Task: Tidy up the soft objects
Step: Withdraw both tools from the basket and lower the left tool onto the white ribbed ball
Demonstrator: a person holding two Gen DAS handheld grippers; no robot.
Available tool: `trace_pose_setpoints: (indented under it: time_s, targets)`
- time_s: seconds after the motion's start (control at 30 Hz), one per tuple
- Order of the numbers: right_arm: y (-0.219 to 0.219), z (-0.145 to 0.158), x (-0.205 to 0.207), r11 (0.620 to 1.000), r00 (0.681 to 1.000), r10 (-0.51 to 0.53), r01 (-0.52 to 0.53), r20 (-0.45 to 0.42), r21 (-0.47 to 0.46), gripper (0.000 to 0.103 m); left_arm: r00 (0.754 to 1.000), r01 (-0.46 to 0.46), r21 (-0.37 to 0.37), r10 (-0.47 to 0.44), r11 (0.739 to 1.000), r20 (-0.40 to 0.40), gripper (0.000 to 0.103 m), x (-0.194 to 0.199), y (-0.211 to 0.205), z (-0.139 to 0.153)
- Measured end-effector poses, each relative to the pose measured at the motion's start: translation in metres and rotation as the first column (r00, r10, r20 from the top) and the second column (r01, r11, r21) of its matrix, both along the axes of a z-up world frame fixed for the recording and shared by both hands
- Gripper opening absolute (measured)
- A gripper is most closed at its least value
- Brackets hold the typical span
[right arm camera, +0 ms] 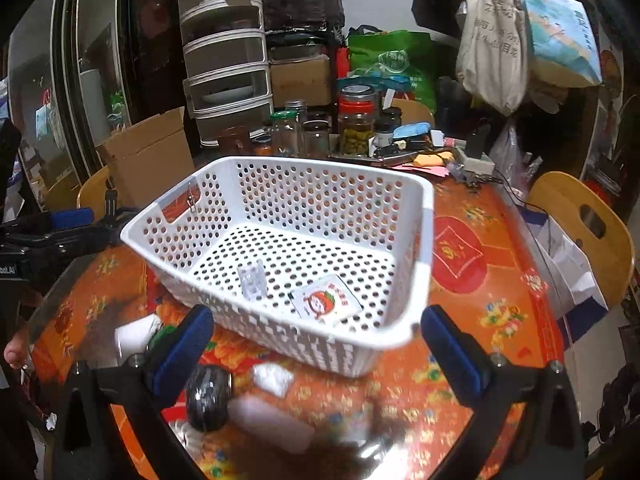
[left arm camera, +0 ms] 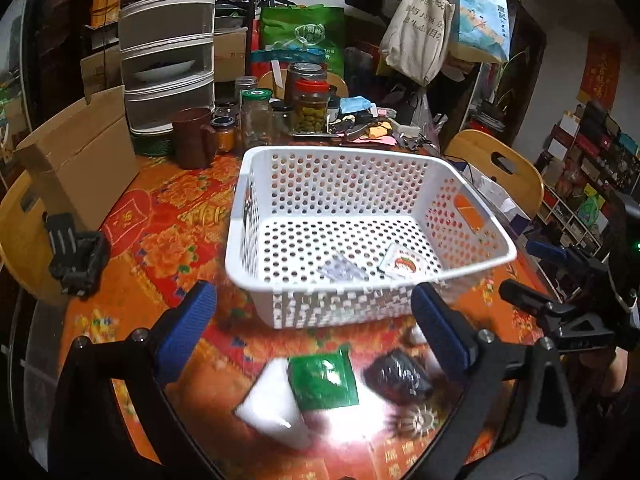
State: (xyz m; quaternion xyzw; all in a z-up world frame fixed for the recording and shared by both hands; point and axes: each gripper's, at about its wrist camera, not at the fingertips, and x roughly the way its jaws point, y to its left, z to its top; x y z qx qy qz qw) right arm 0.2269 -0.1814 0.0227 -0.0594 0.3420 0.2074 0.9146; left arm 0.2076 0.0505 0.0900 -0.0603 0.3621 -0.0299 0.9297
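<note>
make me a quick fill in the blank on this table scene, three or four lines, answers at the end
1. The white basket holds ____ small packets.
2. The green packet lies on the table, ____ the basket.
3. The jaws of the left gripper and the right gripper both stand ____.
4. Between the green packet and the right finger in the left wrist view lies a ____ pouch.

Answers: two; outside; open; black

White perforated plastic basket (left arm camera: pixel 362 184) on a glossy floral tablecloth (left arm camera: pixel 172 240); shiny green foil packet (left arm camera: pixel 322 380).
</note>
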Motion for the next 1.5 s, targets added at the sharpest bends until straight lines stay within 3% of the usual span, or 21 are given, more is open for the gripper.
trace_pose_setpoints:
  time_s: [0.2, 0.47, 0.63, 0.8, 0.93, 1.03, 1.1, 1.23, 1.33, 1.5]
  targets:
    - [-0.015, -0.014, -0.041, 0.999, 1.0, -0.012, 0.012, 0.001, 0.04, 0.103, 1.0, -0.003, -0.005, 0.003, 1.0, 0.002, 0.098, -0.042, -0.007, -0.018]
    - [-0.022, -0.059, -0.086, 0.998, 0.999, -0.019, 0.022, -0.048, 0.06, 0.103, 0.995, 0.065, -0.028, -0.067, 0.997, -0.069, 0.098, -0.09, -0.054, -0.091]
    - [-0.029, -0.083, -0.101, 0.996, 0.996, -0.039, 0.045, -0.081, 0.076, 0.103, 0.99, 0.096, -0.047, -0.101, 0.994, -0.102, 0.098, -0.1, -0.082, -0.122]
    - [-0.047, -0.092, -0.102, 0.988, 0.991, -0.087, 0.099, -0.099, 0.12, 0.103, 0.987, 0.11, -0.034, -0.113, 0.993, -0.111, 0.098, -0.094, -0.098, -0.132]
    - [-0.051, -0.093, -0.096, 0.987, 0.988, -0.111, 0.122, -0.11, 0.104, 0.103, 0.986, 0.117, -0.002, -0.116, 0.993, -0.12, 0.098, -0.088, -0.111, -0.14]
    - [-0.049, -0.093, -0.093, 0.988, 0.988, -0.108, 0.119, -0.112, 0.101, 0.103, 0.986, 0.114, 0.01, -0.112, 0.993, -0.122, 0.089, -0.081, -0.116, -0.141]
    - [-0.047, -0.093, -0.091, 0.988, 0.988, -0.106, 0.117, -0.113, 0.097, 0.103, 0.986, 0.113, 0.018, -0.109, 0.993, -0.128, 0.075, -0.078, -0.118, -0.141]
    - [-0.04, -0.096, -0.085, 0.991, 0.988, -0.096, 0.107, -0.124, 0.082, 0.103, 0.982, 0.127, 0.02, -0.123, 0.992, -0.144, 0.065, -0.071, -0.122, -0.147]
    - [-0.036, -0.098, -0.081, 0.992, 0.987, -0.091, 0.102, -0.133, 0.075, 0.103, 0.978, 0.141, 0.014, -0.137, 0.99, -0.155, 0.044, -0.069, -0.124, -0.151]
    - [-0.022, -0.102, -0.071, 0.995, 0.985, -0.079, 0.087, -0.154, 0.047, 0.103, 0.979, 0.133, -0.006, -0.132, 0.991, -0.153, 0.042, -0.068, -0.12, -0.155]
